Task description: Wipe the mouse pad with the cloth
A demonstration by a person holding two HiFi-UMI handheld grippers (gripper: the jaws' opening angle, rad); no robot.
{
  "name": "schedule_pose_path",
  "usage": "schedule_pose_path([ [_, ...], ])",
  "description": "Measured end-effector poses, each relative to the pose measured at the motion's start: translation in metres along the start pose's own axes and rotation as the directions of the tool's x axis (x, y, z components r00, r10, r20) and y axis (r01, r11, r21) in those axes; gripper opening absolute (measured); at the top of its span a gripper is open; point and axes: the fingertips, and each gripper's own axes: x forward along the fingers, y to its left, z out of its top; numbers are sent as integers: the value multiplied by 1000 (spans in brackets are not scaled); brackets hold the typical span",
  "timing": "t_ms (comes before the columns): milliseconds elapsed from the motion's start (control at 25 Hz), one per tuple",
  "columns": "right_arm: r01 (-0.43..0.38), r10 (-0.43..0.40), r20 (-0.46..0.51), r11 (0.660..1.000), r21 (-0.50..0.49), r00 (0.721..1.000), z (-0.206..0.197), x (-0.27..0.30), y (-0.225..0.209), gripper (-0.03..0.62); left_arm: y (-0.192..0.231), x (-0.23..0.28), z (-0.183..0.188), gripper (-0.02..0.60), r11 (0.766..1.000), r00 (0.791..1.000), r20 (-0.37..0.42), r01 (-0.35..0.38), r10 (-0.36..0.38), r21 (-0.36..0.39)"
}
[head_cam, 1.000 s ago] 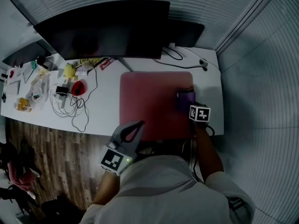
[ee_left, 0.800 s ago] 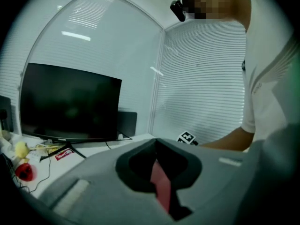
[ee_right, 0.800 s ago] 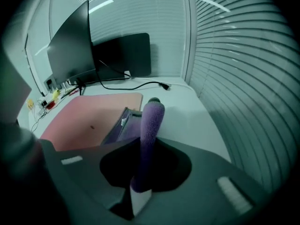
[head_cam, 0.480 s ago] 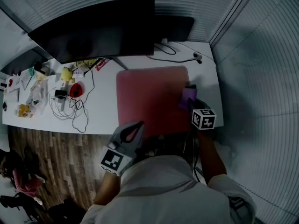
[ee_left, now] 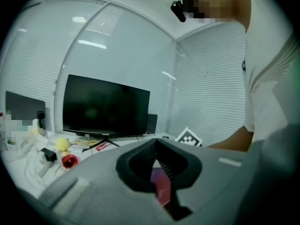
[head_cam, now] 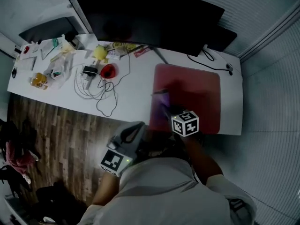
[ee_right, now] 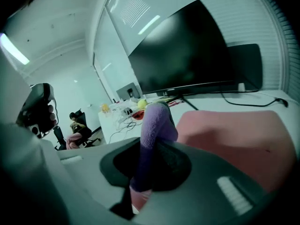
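Since a second ago, the cloth [head_cam: 162,106] has crossed from the right edge of the mouse pad [head_cam: 199,95] to its left edge, carried by the right tool [head_cam: 165,110]. That tool's jaws are pressed together on the purple cloth [ee_right: 157,123], which rises from between them in a rounded fold in the right gripper view. Its lower end hangs down behind the jaws of the right tool [ee_right: 149,168]. The cloth sits at the pad's left border, with the red mouse pad [ee_right: 234,135] spreading out to the tool's right. From the head view, the tool's marker cube [head_cam: 185,122] covers part of the pad's near left corner.

The pad lies at the right end of the white worktop [head_cam: 133,95], in front of a dark monitor [head_cam: 150,20]. To its left lie looped cables [head_cam: 98,90], a red object [head_cam: 108,71] and a yellow object [head_cam: 98,52].

The left tool [head_cam: 130,134] hangs off the worktop's near edge, by the wooden floor [head_cam: 51,135], well apart from the cloth. Its jaws meet at their tips with nothing held between them [ee_left: 159,170].
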Motion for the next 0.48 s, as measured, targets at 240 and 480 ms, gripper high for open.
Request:
schedule_pose_path([
  [240, 0, -4, -93, 999, -37, 996, -17, 92, 68, 45, 60, -79, -23, 3, 998, 999, -5, -50, 50, -34],
  [480, 124, -124, -178, 992, -11, 976, -53, 106, 45, 45, 80, -96, -38, 3, 998, 999, -22, -47, 46, -39],
])
